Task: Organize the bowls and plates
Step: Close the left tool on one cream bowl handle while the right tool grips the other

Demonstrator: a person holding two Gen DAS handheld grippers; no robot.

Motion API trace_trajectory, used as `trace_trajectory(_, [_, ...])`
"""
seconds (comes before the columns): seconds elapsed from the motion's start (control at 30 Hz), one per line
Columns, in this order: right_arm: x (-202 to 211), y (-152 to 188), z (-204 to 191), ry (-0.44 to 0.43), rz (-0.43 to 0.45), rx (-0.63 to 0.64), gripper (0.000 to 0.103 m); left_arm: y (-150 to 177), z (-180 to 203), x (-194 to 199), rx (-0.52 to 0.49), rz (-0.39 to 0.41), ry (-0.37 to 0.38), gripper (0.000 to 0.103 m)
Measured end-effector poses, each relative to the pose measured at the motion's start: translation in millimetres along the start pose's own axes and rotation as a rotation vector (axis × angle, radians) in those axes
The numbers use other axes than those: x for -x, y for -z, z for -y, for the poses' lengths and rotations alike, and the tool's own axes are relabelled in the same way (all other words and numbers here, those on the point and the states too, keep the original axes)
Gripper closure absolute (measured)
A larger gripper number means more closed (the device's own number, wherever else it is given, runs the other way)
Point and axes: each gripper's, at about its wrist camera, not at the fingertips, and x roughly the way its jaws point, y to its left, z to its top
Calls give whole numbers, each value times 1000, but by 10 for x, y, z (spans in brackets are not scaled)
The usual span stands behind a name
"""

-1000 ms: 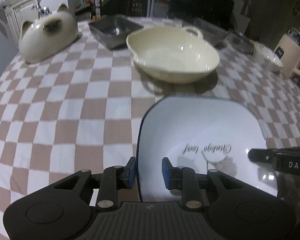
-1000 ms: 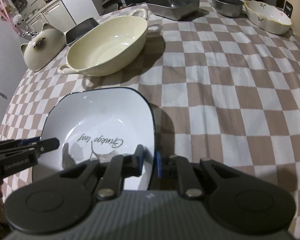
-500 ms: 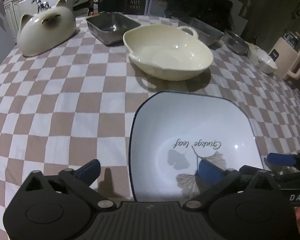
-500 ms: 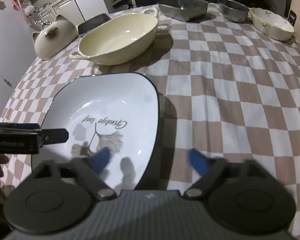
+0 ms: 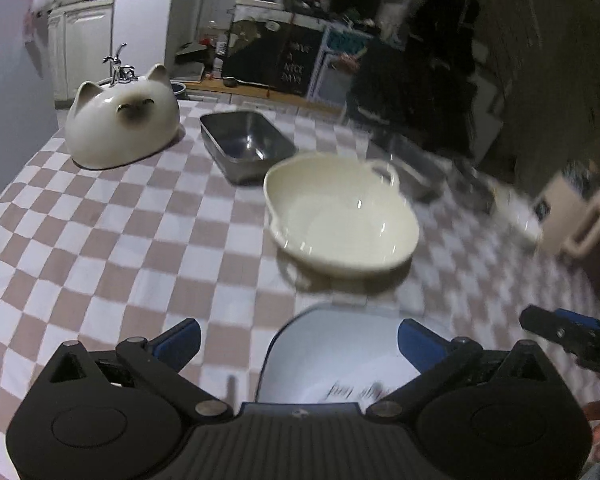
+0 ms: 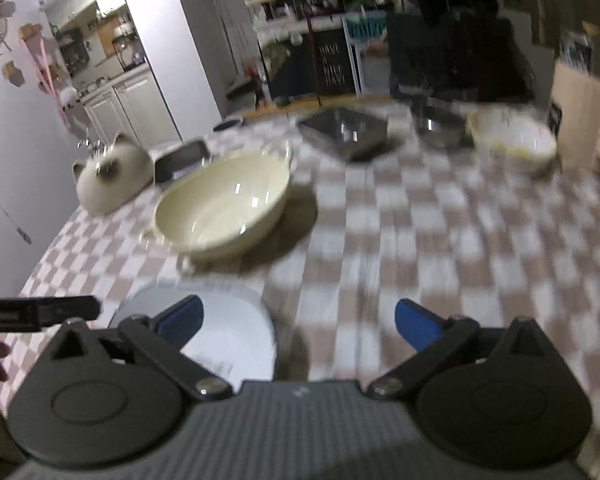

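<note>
**Plate set down, both grippers let go**

The plate (image 5: 332,344) lies flat on the checked bench (image 5: 100,240), just in front of the cream bowl (image 5: 340,216). The left gripper (image 5: 298,338) and right gripper (image 6: 298,320) have just opened, fingers spread wide and holding nothing; the plate sits below them, untouched. This placing step looks finished. Next, I judge, comes another dish: the steel tray (image 5: 246,144), or the bowls at the far side (image 6: 512,142). A two-handed reach needs a firm rim grip.

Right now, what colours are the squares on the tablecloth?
Tan-brown and white checks on the tablecloth, clearest in the left wrist view.
</note>
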Motion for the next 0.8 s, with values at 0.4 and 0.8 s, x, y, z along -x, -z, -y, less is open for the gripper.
trace_trajectory(0.4, [-904, -1211, 210, -110, 34, 22, 4, -509, -139, -478, 243, -21, 32, 0])
trace_trajectory(0.8, [-2139, -1418, -22, -76, -131, 81, 77, -570, -411, -916, 368, -125, 76, 16])
